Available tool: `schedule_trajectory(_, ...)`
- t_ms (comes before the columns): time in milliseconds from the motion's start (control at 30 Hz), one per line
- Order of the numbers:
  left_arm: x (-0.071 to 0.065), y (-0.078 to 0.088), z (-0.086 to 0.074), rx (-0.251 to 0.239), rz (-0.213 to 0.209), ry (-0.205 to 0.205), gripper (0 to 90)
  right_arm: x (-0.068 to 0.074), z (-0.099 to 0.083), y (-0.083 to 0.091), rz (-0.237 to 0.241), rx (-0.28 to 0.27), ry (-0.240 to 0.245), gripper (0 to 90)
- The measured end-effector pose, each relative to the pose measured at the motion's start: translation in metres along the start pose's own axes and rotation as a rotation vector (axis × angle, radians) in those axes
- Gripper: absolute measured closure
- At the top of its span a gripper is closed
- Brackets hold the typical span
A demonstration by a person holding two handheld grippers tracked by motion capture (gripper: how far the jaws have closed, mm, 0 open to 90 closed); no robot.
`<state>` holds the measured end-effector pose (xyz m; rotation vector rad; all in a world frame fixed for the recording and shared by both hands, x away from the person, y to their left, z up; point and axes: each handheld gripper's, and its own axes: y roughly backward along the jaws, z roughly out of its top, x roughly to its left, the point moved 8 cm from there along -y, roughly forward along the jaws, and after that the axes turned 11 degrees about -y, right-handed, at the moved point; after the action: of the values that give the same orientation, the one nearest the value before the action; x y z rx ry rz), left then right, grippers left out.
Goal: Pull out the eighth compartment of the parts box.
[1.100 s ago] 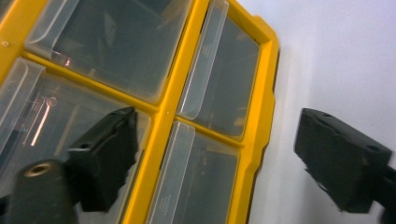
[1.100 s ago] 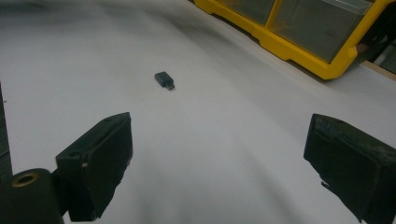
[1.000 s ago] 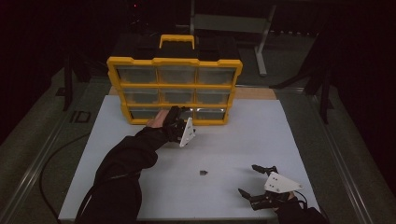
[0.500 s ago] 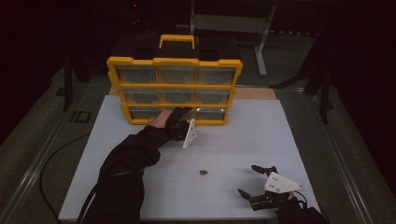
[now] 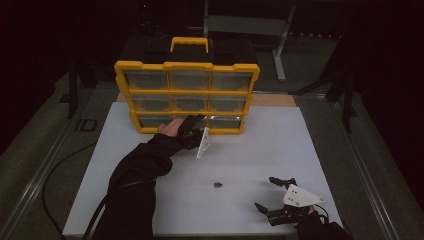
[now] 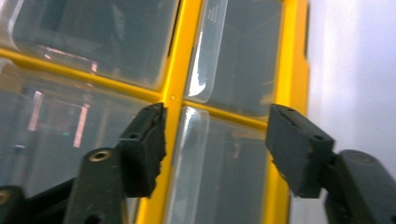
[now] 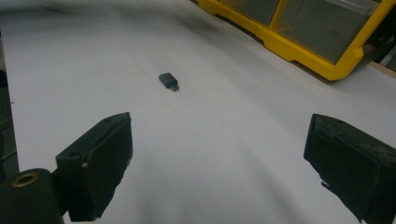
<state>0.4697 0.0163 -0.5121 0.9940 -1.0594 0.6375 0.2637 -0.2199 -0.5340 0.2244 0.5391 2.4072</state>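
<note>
The yellow organiser with clear drawer fronts stands upright at the far side of the white desk. The left claw has just been closing, half-spread around the handle of a bottom-row drawer, pads not yet touching. The right claw rests wide open and empty near the front edge; a small black adapter lies on open desk between.

Left black-sleeved forearm extended forward, its black two-jaw left gripper level, fingers partly apart and just closing with nothing pressed between them. Right black two-jaw gripper held low near the body, fingers spread wide, holding nothing.
</note>
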Motion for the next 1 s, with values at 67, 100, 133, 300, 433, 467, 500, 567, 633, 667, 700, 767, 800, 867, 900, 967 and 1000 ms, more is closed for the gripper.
schedule_trajectory(67, -0.0002, -0.0013, -0.0004, 0.009, 0.005, -0.010, 41.2, 0.0007, -0.0001, -0.0002, -0.001, 0.001, 0.001, 8.1)
schedule_trajectory(100, -0.0007, -0.0019, -0.0005, 0.009, 0.001, -0.008, 43.1, 0.0008, -0.0002, -0.0002, -0.001, 0.002, 0.000, 8.1)
schedule_trajectory(133, -0.0015, -0.0024, -0.0010, 0.015, 0.001, -0.015, 43.8, 0.0010, -0.0003, -0.0002, -0.003, 0.002, -0.001, 8.0)
schedule_trajectory(300, -0.0016, -0.0055, -0.0049, 0.042, 0.016, -0.025, 50.2, 0.0010, -0.0002, -0.0001, -0.002, 0.002, -0.002, 8.0)
schedule_trajectory(433, -0.0024, -0.0074, -0.0077, 0.066, 0.028, -0.046, 54.0, 0.0009, -0.0003, -0.0003, 0.001, 0.002, 0.000, 8.1)
schedule_trajectory(467, -0.0025, -0.0080, -0.0085, 0.074, 0.038, -0.055, 55.4, 0.0011, -0.0003, -0.0002, -0.001, 0.003, -0.002, 8.0)
schedule_trajectory(500, -0.0026, -0.0084, -0.0090, 0.079, 0.040, -0.058, 55.8, 0.0011, -0.0003, -0.0002, -0.002, 0.003, -0.001, 8.0)
schedule_trajectory(567, -0.0023, -0.0090, -0.0091, 0.086, 0.047, -0.059, 56.7, 0.0010, -0.0003, -0.0002, -0.001, 0.003, -0.001, 8.1)
schedule_trajectory(633, -0.0028, -0.0097, -0.0084, 0.089, 0.053, -0.067, 57.2, 0.0009, -0.0005, -0.0004, 0.000, 0.003, 0.002, 8.1)
schedule_trajectory(667, -0.0029, -0.0099, -0.0085, 0.095, 0.061, -0.083, 57.2, 0.0009, -0.0005, -0.0004, 0.000, 0.003, 0.002, 8.1)
schedule_trajectory(700, -0.0028, -0.0099, -0.0082, 0.110, 0.064, -0.097, 58.6, 0.0011, -0.0003, -0.0003, -0.001, 0.002, 0.002, 8.0)
schedule_trajectory(767, -0.0027, -0.0100, -0.0078, 0.117, 0.067, -0.093, 59.4, 0.0012, -0.0002, -0.0002, 0.001, 0.002, 0.002, 8.1)
schedule_trajectory(800, -0.0027, -0.0100, -0.0078, 0.117, 0.067, -0.093, 59.4, 0.0011, -0.0002, -0.0001, 0.000, 0.002, 0.002, 8.0)
schedule_trajectory(867, -0.0026, -0.0103, -0.0065, 0.139, 0.077, -0.089, 60.9, 0.0012, -0.0002, -0.0002, 0.001, 0.002, 0.001, 8.1)
schedule_trajectory(900, -0.0026, -0.0103, -0.0065, 0.139, 0.077, -0.089, 60.9, 0.0011, -0.0003, -0.0003, 0.000, 0.002, 0.002, 8.1)
schedule_trajectory(967, -0.0033, -0.0106, -0.0060, 0.170, 0.100, -0.099, 62.6, 0.0013, -0.0001, -0.0001, -0.001, 0.001, 0.003, 8.1)
schedule_trajectory(1000, -0.0034, -0.0107, -0.0059, 0.179, 0.103, -0.101, 62.8, 0.0011, -0.0001, 0.0000, -0.002, 0.001, 0.002, 8.1)
